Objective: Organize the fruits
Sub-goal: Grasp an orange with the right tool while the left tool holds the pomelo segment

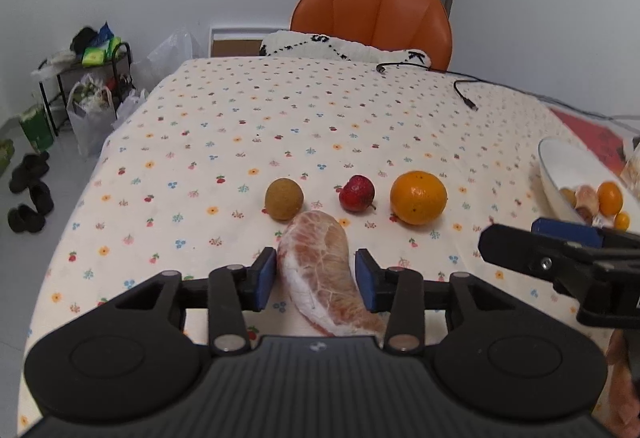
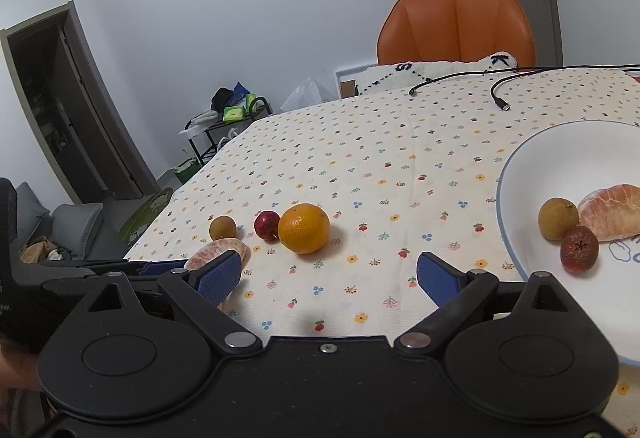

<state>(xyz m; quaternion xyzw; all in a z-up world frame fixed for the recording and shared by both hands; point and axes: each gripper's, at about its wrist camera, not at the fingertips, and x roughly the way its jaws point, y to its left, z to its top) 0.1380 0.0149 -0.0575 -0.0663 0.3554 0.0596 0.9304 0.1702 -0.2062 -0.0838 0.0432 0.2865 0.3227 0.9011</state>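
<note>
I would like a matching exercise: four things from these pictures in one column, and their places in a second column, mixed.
Things:
1. peeled citrus segment
2. orange
3. white plate
4. black cable

Places:
A. far end of the table, near the orange chair
B. between the open pads of the left gripper
C. holds several fruits
D. right end of the row of three fruits

Pairs: 1-B, 2-D, 3-C, 4-A

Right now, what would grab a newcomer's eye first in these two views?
The peeled pomelo segment lying between the open fingers of the left gripper, pads either side, not yet clamped. Behind it, a row on the floral tablecloth: brown longan, small red fruit, bright orange. To the right, the white plate already holds fruit, and the right gripper hovers open near it.
</note>
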